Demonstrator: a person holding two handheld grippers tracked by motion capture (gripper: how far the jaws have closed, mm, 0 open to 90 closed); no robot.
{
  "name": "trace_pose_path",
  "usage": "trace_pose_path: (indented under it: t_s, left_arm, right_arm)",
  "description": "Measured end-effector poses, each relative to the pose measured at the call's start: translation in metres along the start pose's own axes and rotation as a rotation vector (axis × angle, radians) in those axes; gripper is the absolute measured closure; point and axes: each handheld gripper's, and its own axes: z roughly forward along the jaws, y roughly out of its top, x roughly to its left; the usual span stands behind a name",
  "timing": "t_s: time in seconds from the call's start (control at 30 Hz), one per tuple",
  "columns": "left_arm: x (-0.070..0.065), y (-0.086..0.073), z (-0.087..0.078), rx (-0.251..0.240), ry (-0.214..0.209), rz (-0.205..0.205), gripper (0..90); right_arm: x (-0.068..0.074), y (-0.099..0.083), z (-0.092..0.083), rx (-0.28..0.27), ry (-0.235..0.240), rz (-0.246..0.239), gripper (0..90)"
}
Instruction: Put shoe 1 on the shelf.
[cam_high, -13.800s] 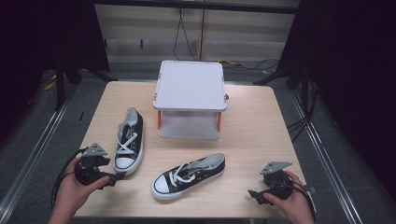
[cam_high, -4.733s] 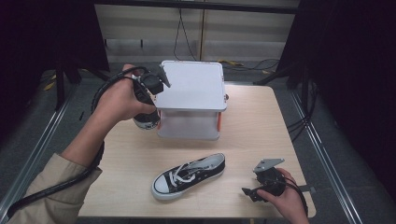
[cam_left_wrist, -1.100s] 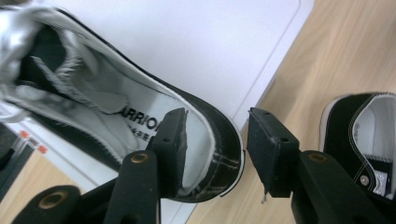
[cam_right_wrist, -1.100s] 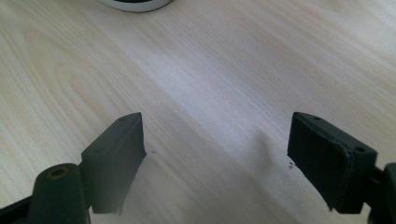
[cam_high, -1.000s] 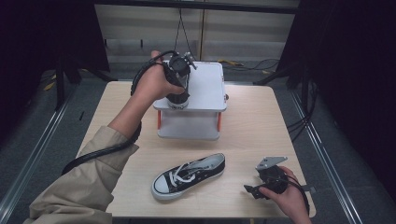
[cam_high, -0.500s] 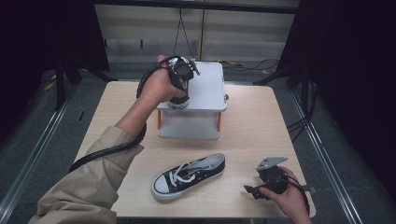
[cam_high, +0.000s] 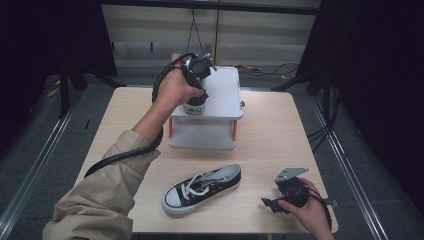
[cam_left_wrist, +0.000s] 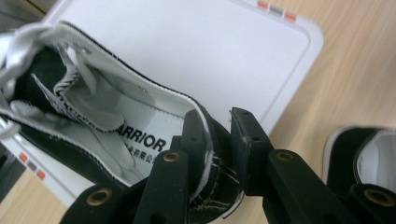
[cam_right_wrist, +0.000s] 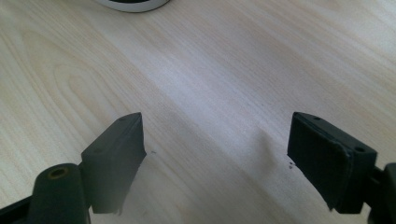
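Observation:
A black sneaker (cam_high: 194, 106) with white laces rests on top of the white stand (cam_high: 222, 95) at the table's far middle. My left gripper (cam_high: 196, 95) points down at it from above. In the left gripper view, its jaws (cam_left_wrist: 219, 133) have just been closing and now pinch the heel wall of the sneaker (cam_left_wrist: 93, 116), one pad inside the shoe and one outside. A second black sneaker (cam_high: 202, 187) lies on its sole near the front of the table. My right gripper (cam_high: 267, 204) rests open to the right of that sneaker, above bare wood (cam_right_wrist: 215, 144).
The white stand (cam_left_wrist: 210, 42) has orange legs and a gap beneath its top. The wooden table (cam_high: 280, 135) ends at dark floor on every side. The toe of the second sneaker (cam_right_wrist: 133, 3) sits just beyond my right gripper.
The sneaker that lay at the table's left has been lifted and carried onto the white stand. In the last second the left hand barely shifted. The right gripper has stayed put.

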Motion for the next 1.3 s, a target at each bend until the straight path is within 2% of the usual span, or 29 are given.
trace_pose_path:
  t_s: [0.07,0.2,0.37,0.5,0.77,0.8,0.83,0.87,0.97,1.03,1.13,1.3]
  left_arm:
    - [0.001,-0.002,0.002,-0.024,0.003,-0.009,76.2]
    - [0.001,-0.008,0.006,-0.028,0.008,0.0,76.4]
    - [0.0,-0.015,0.006,-0.053,0.013,-0.015,76.2]
    - [-0.001,-0.018,0.005,-0.067,0.015,-0.044,75.5]
    - [0.0,-0.021,-0.001,-0.017,0.038,-0.05,69.6]
    - [0.001,-0.022,-0.002,-0.027,0.03,-0.06,67.6]
    - [0.001,-0.023,-0.003,-0.057,0.013,-0.082,64.4]
    - [0.001,-0.024,-0.004,-0.066,0.011,-0.085,60.7]
    - [-0.002,-0.024,-0.012,-0.075,0.018,-0.08,56.3]
    - [-0.004,-0.023,-0.018,-0.074,0.013,-0.107,53.0]
    - [-0.007,-0.024,-0.027,-0.068,0.014,-0.119,47.1]
    - [-0.013,-0.029,-0.039,-0.092,0.026,-0.145,39.2]
  right_arm:
    - [0.001,0.0,0.001,0.008,0.0,-0.002,18.4]
    - [0.002,0.001,0.001,0.003,0.001,-0.01,18.4]
    - [0.004,0.002,0.002,0.01,0.001,-0.016,18.4]
    - [0.006,0.003,0.002,0.009,0.002,-0.02,18.4]
    - [0.008,0.004,0.003,0.009,0.004,-0.024,18.4]
    - [0.008,0.004,0.002,0.009,0.004,-0.026,18.4]
    - [0.008,0.004,0.002,0.008,0.003,-0.024,18.4]
    - [0.009,0.004,0.001,0.007,0.002,-0.022,18.4]
    - [0.009,0.005,0.0,0.005,0.0,-0.023,18.4]
    - [0.01,0.006,0.0,0.006,-0.002,-0.026,18.4]
    - [0.012,0.007,0.0,0.004,0.002,-0.029,18.4]
    - [0.016,0.009,-0.002,-0.002,0.009,-0.034,18.4]
